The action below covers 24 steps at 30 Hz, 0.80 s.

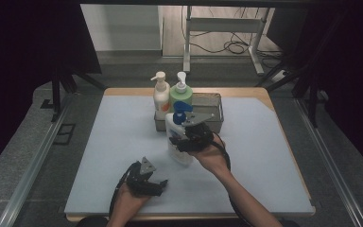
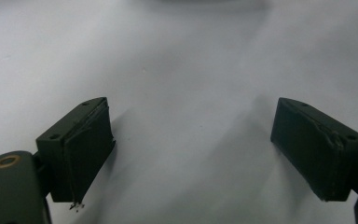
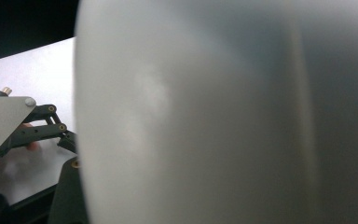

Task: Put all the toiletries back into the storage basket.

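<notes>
A white pump bottle [image 1: 180, 156] with a blue pump head [image 1: 182, 109] stands on the pale table mat [image 1: 113, 142], just in front of a grey metal basket [image 1: 210, 101]. My right gripper [image 1: 178, 141] reaches it from the right and is shut on its body. In the right gripper view the bottle's white wall [image 3: 223, 116] sits very close, with one black jaw beside it at the lower left. My left gripper [image 1: 159, 184] rests low on the mat near the front edge. Its jaws [image 2: 191, 154] stand wide open over bare mat, holding nothing.
The basket holds a cream pump bottle with an orange label [image 1: 160, 94] and a green pump bottle [image 1: 181, 94], both upright at its left end. The table's wooden rim [image 1: 264, 97] frames the mat. Dark stands flank the table on both sides.
</notes>
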### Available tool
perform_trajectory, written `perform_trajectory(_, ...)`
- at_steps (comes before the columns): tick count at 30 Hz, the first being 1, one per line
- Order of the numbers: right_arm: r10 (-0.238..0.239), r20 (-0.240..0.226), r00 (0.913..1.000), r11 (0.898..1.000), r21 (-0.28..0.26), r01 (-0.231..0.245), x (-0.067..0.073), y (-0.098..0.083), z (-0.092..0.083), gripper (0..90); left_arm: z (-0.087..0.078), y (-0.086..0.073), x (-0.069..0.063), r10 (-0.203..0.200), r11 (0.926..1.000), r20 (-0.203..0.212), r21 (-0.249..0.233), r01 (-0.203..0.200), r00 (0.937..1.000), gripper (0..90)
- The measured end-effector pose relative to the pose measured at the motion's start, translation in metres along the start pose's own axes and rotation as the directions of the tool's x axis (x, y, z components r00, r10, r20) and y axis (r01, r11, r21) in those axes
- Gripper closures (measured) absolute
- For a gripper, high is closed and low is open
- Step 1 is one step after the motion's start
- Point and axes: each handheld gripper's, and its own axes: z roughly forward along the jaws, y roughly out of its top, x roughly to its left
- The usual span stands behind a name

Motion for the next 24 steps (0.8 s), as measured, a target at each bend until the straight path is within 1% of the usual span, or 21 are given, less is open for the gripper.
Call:
perform_trajectory(4, -0.002, 0.018, 0.9998, 1.000, 0.002, 0.002, -0.006, 0.002, -0.010, 37.3, 0.000, 0.000, 0.000, 0.000, 1.0000, -0.001, 0.000, 0.000, 1.0000, 12.3)
perform_trajectory(11, 0.018, 0.035, 0.9992, 1.000, 0.009, -0.018, -0.017, 0.002, -0.020, 37.3, 0.000, 0.000, 0.000, 0.000, 1.0000, -0.001, 0.000, 0.000, 1.0000, 12.3)
perform_trajectory(16, 0.038, 0.040, 0.9985, 0.999, -0.009, -0.037, -0.023, 0.004, -0.026, 37.3, 0.000, 0.000, 0.000, 0.000, 1.0000, -0.001, 0.000, 0.000, 1.0000, 12.3)
perform_trajectory(24, 0.033, 0.064, 0.9974, 0.999, -0.016, -0.032, -0.031, 0.011, -0.039, 37.4, 0.000, 0.000, 0.000, 0.000, 1.0000, 0.000, 0.000, 0.000, 1.0000, 12.3)
